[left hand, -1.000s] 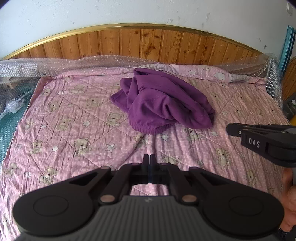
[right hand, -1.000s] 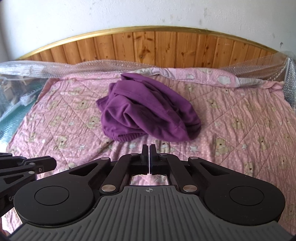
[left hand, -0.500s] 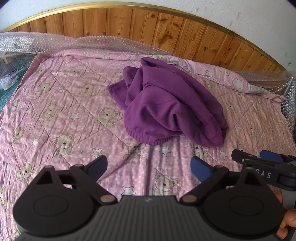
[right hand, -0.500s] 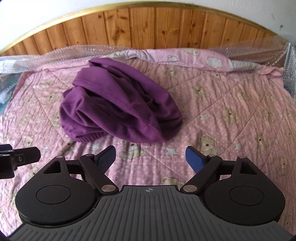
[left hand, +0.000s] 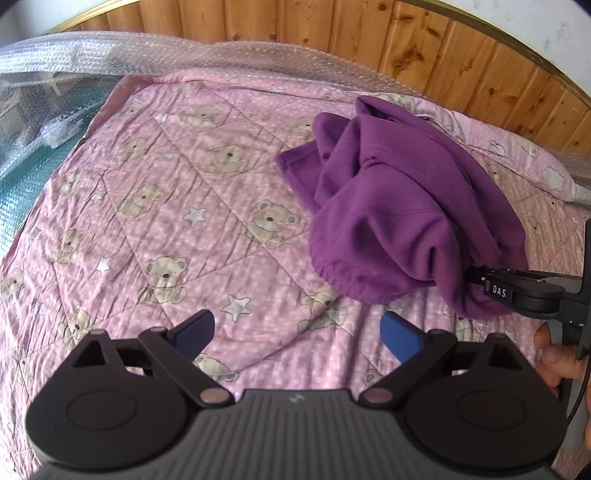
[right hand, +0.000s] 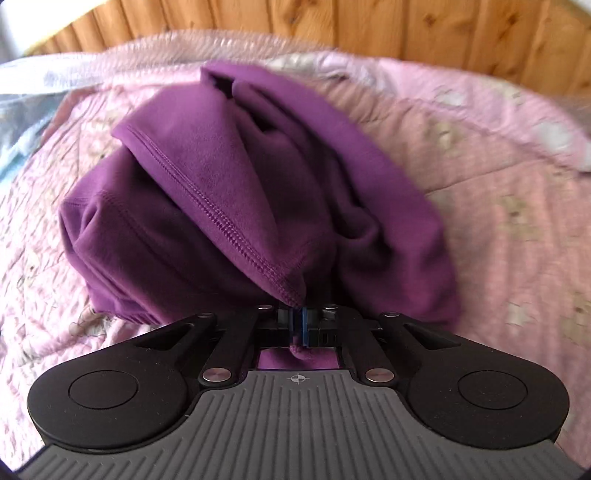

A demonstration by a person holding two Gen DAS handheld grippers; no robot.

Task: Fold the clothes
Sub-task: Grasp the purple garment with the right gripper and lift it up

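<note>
Now purple garment [right hand: 229, 192] between right tool [right hand: 298, 325] tips

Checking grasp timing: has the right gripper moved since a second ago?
Yes. The right gripper advanced toward the wooden headboard and shut on the purple garment.

Black claw [left hand: 297, 330], blue pads [left hand: 400, 334], ribbed grey housing, silver pivots.

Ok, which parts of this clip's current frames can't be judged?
- Garment type: the purple garment is bunched in both views, its own folds hiding its shape.
- Right wrist view: motion blur smears the bedspread.
- Left wrist view: the right tool is cut by the right edge, with its tips buried in the fabric.
</note>
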